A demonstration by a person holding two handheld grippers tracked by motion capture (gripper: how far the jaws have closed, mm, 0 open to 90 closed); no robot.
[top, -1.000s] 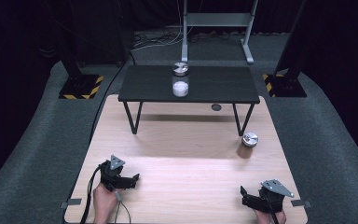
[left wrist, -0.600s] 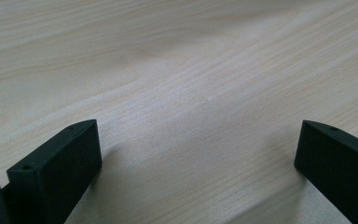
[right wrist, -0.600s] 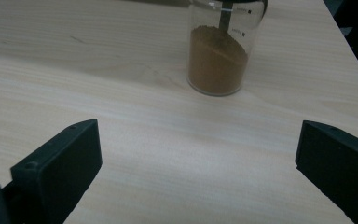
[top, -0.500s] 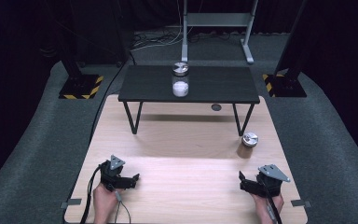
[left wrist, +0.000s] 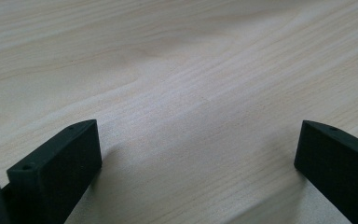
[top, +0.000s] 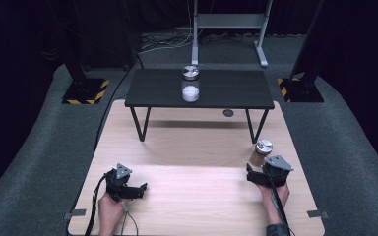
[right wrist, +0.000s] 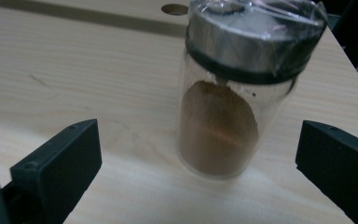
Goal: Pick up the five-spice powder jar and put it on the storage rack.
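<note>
Right hand-held gripper (top: 254, 175) now nearer brown jar (top: 262, 152), apparently untouched.

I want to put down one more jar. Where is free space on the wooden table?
The bare middle of the wooden table, between the left gripper and right gripper, is free. It is crowded at the brown-powder jar, just ahead of the right gripper.

Overhead view; two close table-level (top: 197, 196) views

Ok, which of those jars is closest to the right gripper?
The jar of brown powder standing on the wooden table, just ahead of the open right gripper. The white-filled jar and another jar behind it stand on the black shelf.
</note>
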